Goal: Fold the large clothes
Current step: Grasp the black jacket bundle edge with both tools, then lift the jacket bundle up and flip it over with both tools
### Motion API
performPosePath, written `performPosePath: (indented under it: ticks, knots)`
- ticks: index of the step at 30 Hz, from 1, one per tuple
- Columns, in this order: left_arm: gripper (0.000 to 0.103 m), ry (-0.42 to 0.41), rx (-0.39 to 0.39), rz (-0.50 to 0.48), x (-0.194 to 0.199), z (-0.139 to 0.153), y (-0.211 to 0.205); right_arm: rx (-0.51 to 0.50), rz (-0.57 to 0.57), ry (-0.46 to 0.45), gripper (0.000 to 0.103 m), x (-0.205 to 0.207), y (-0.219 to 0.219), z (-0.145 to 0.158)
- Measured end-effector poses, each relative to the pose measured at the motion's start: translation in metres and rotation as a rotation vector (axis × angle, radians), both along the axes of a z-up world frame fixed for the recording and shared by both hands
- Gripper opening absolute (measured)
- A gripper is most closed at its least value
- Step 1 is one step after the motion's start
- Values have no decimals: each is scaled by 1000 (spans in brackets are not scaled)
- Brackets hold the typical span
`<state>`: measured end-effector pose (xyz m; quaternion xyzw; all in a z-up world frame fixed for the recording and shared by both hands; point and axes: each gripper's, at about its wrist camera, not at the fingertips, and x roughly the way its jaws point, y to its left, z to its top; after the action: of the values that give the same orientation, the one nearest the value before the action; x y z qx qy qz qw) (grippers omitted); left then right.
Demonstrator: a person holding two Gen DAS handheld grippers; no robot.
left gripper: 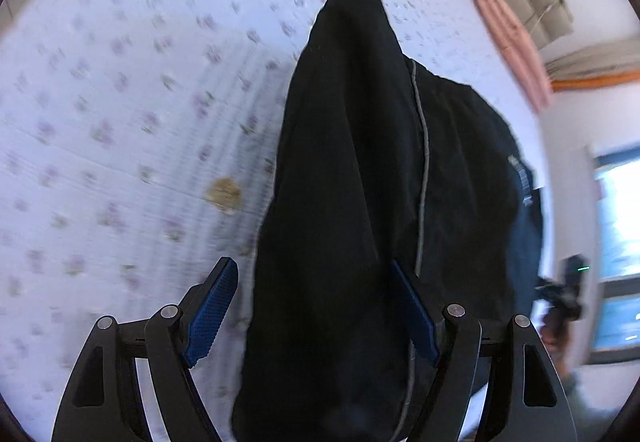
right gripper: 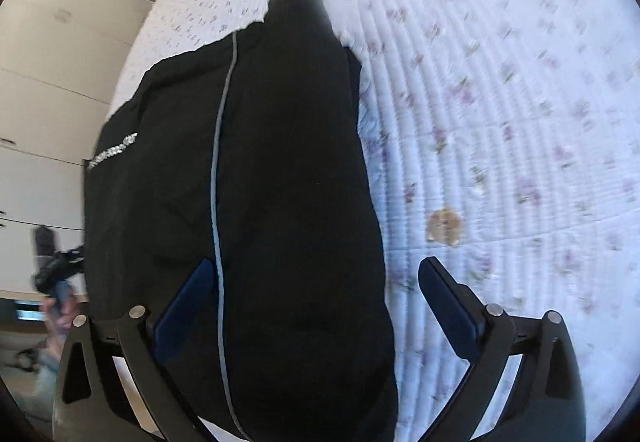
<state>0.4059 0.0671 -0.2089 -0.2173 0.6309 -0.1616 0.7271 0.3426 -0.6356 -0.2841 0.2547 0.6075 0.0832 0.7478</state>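
I saw the black garment [left gripper: 344,201] hanging over the floral bedspread [left gripper: 120,121], bunched between my left hand-held gripper's [left gripper: 314,312] spread fingers. My right hand-held gripper [right gripper: 316,310] also stood spread, the same cloth draped between its fingers.

The garment [left gripper: 344,201] is matt black cloth, soft and creased, with a thin grey piping [right gripper: 218,201] and a shiny silvery print [right gripper: 114,149]. The bedspread [left gripper: 120,101] is quilted cloth, ribbed, with a faded floral print. The left gripper [left gripper: 316,306] is matt black plastic with metal rivets; its pads [left gripper: 210,314] are blue and finely textured.
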Motion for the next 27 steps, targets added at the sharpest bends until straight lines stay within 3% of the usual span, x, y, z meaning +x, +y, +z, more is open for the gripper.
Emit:
performPosePath:
  ticks: [4,8,10,12,15,19,21,22,23,25,27]
  knots:
    - [78,35,-99,16,2,-17,4,145,20,26,103,4,-14,-16]
    - [79,74,-193,32,3,-33,6,189,72,17,103,8,-23,-16]
    - [80,71,-206,24,4,-38,4,209,100,5,100,2,-30,-12]
    - [80,78,-224,17,5,-41,-1,272,156,-7,90,6,-17,-9]
    - [80,90,-253,15,9,-45,-10,272,197,-13,92,10,-5,-13]
    - [80,109,-320,45,21,-56,-10,382,147,-14,96,19,-15,-23]
    - [78,99,-326,62,23,-57,-15,390,143,-23,95,18,-17,-21]
    - [72,82,-312,67,24,-55,-18,379,148,-32,90,16,-16,-20]
    - [49,54,-301,63,24,-52,-20,353,163,-51,86,15,-13,-18]
    - [43,-10,-221,46,19,-37,-36,322,189,-94,64,1,-14,-6]
    - [33,-65,-168,33,16,-21,-45,320,180,-125,54,-5,-16,1]
